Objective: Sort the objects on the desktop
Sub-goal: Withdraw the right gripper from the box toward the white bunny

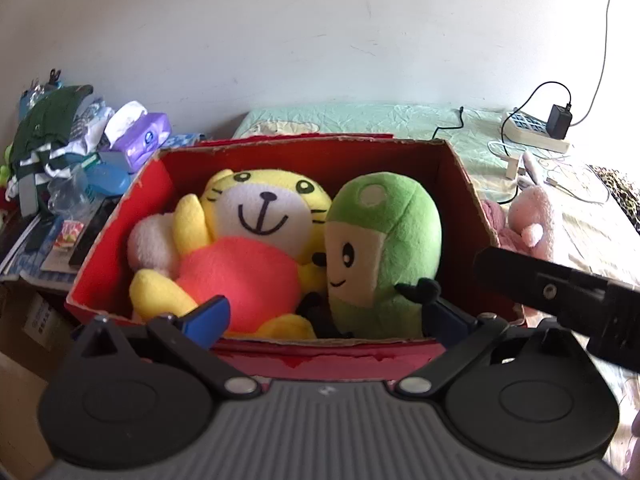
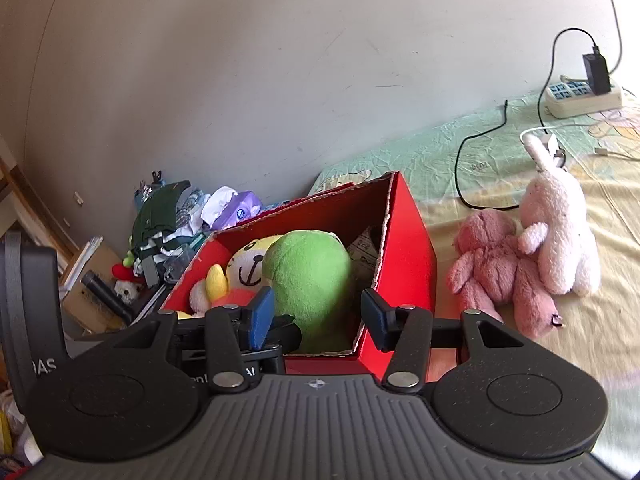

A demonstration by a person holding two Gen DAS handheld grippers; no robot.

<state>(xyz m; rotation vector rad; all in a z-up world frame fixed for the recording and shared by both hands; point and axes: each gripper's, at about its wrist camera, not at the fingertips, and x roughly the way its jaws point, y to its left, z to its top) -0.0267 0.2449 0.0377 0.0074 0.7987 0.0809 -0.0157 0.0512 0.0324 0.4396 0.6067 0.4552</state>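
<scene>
A red cardboard box (image 1: 120, 216) (image 2: 412, 240) stands on the bed and holds a yellow tiger plush (image 1: 256, 220) (image 2: 244, 268) in a pink shirt and a green plush (image 1: 384, 248) (image 2: 308, 276) leaning on it. My left gripper (image 1: 328, 316) hovers open at the box's near rim, its blue pads wide apart, nothing between them. My right gripper (image 2: 316, 316) is open over the box's near right corner, with the green plush showing between its fingers but not clamped. A pale pink rabbit (image 2: 560, 224) (image 1: 532, 220) and a darker pink bear (image 2: 496, 260) lie on the bed right of the box.
A white power strip (image 2: 580, 98) (image 1: 536, 132) with a black charger and cables lies at the bed's far right. Left of the box a cluttered pile holds clothes (image 1: 48, 128), a purple tissue pack (image 1: 146, 140) and books. The wall is close behind. The right gripper's black body (image 1: 560, 296) crosses the left wrist view.
</scene>
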